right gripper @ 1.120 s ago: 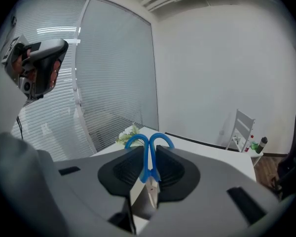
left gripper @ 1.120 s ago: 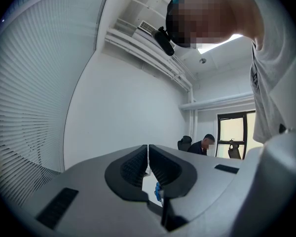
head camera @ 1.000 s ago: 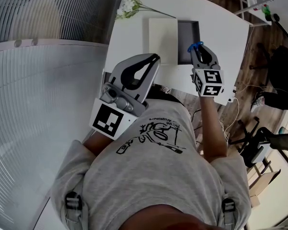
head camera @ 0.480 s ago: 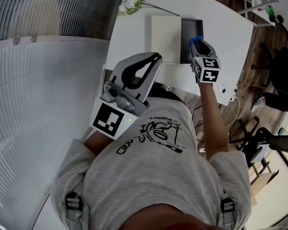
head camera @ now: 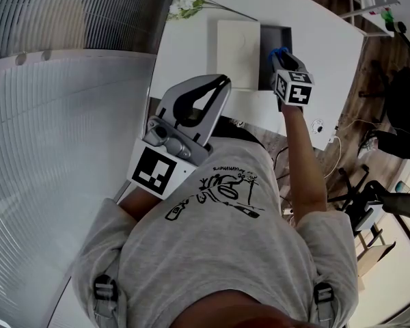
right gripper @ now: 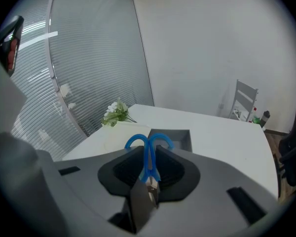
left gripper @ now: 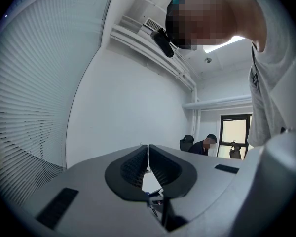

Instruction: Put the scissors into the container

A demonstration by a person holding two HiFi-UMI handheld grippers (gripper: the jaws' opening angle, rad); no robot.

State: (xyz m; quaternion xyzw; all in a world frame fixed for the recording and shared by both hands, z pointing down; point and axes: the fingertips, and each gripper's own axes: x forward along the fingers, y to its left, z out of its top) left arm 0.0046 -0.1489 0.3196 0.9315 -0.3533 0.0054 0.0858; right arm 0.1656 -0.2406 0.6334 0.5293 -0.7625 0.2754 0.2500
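One white bench (head camera: 191, 53), six things counted
Two grippers, the left gripper (head camera: 221, 82) and the right gripper (head camera: 281, 55); one pair of blue-handled scissors (right gripper: 148, 159); one dark container (head camera: 275, 34); one pale flat panel (head camera: 238, 43) at its left; one bunch of flowers (head camera: 184, 2) far left.

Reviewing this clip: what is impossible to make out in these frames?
- Floor of the dark grey open container: head view, covered by the right gripper; right gripper view, by its fingers and the blue-handled scissors.
- Scissor blades: both views, mostly buried between the fingers.
- Whether the scissors touch the container: no view shows the gap.
- Small round white item with a cable: head view, too small to identify.
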